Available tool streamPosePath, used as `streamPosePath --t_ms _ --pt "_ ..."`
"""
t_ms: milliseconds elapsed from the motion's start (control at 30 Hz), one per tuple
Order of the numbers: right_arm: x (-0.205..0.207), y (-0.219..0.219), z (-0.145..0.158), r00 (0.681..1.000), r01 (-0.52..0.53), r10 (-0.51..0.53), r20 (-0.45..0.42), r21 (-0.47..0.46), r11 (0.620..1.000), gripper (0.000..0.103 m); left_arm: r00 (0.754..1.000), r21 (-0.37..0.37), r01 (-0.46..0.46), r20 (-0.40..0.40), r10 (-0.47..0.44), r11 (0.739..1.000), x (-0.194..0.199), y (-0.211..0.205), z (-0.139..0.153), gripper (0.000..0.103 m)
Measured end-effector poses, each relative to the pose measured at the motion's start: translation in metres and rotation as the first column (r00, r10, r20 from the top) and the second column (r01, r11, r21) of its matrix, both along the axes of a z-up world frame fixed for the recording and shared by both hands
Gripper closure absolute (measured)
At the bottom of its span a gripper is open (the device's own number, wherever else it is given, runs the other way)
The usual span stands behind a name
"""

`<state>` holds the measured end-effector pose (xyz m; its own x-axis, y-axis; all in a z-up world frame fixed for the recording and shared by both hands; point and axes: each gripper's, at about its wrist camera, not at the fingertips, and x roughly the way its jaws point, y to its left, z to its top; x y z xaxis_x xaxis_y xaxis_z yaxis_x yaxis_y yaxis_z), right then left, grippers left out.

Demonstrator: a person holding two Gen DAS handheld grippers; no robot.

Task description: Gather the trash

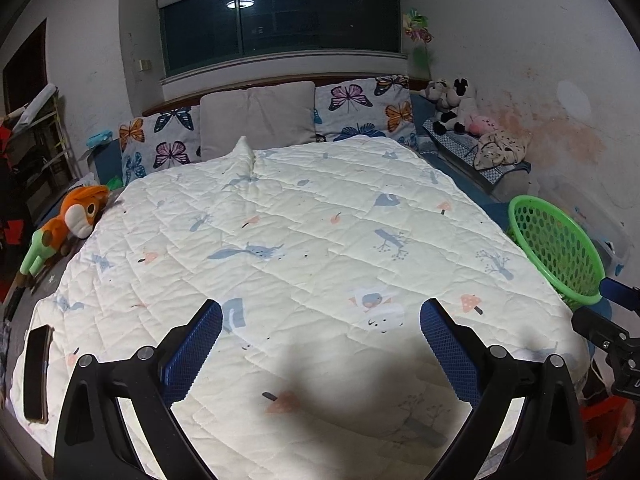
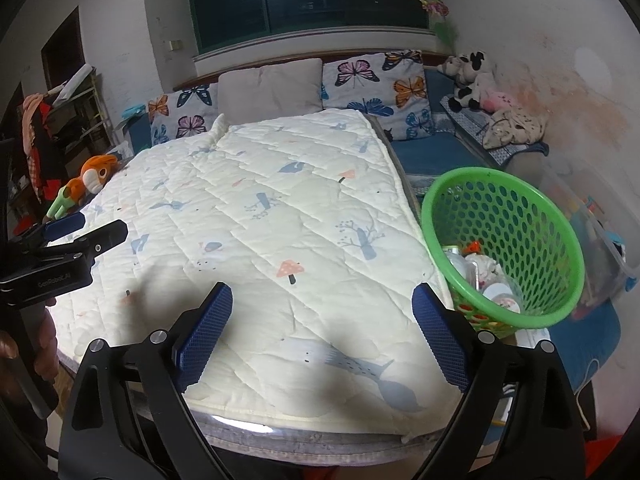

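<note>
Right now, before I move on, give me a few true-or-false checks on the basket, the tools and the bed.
1. The green basket holds trash. True.
2. The right tool grips a wrapper. False: its jaws are open with nothing between them.
3. The basket sits left of the quilt. False: it sits to the quilt's right.
4. The left tool is open and empty. True.
5. An orange plush toy lies at the quilt's left edge. True.

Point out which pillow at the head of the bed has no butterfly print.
The plain grey pillow in the middle. The butterfly pillow on its left and the butterfly pillow on its right both carry coloured butterflies.
</note>
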<state>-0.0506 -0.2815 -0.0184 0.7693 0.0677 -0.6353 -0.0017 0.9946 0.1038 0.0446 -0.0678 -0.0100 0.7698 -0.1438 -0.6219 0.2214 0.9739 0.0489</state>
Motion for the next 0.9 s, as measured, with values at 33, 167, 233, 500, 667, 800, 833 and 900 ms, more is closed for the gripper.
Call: streamPosePath --t_ms 33,167,233,500,667,800,833,900 --pt "0.0 0.001 0.0 1.0 -0.003 0.003 0.0 0.0 1.0 0.012 1.0 -0.002 -0.004 -0.001 0.004 1.0 0.0 0.001 0.0 0.007" --pt "0.001 0.005 -0.001 1.0 -0.016 0.016 -0.001 -0.004 1.0 0.012 1.0 -0.016 -0.016 -0.005 0.016 1.0 -0.001 0.005 0.001 0.007" --pt "0.001 0.007 -0.001 1.0 -0.021 0.021 -0.002 -0.007 1.0 0.012 1.0 -0.022 -0.022 -0.002 0.022 1.0 -0.002 0.007 0.002 0.007" --pt "0.002 0.01 -0.002 1.0 -0.028 0.028 -0.002 -0.003 1.0 0.012 0.999 0.003 -0.034 0.017 0.034 0.999 -0.006 0.004 0.002 0.007" --pt "0.002 0.011 -0.003 1.0 -0.027 0.027 0.0 -0.003 1.0 0.01 1.0 -0.007 -0.027 0.001 0.027 1.0 -0.006 0.003 0.0 0.007" --pt "0.002 0.011 -0.003 1.0 -0.029 0.029 -0.002 0.0 1.0 0.01 1.0 -0.002 -0.029 0.0 0.029 1.0 -0.005 0.003 -0.001 0.007" --pt "0.002 0.012 -0.003 1.0 -0.031 0.031 -0.002 0.0 1.0 0.01 1.0 -0.004 -0.028 0.0 0.028 1.0 -0.005 0.002 -0.001 0.007" --pt "0.003 0.013 -0.003 0.999 -0.033 0.033 -0.003 0.001 0.999 0.01 1.0 -0.003 -0.028 0.0 0.028 1.0 -0.006 0.002 -0.001 0.007"
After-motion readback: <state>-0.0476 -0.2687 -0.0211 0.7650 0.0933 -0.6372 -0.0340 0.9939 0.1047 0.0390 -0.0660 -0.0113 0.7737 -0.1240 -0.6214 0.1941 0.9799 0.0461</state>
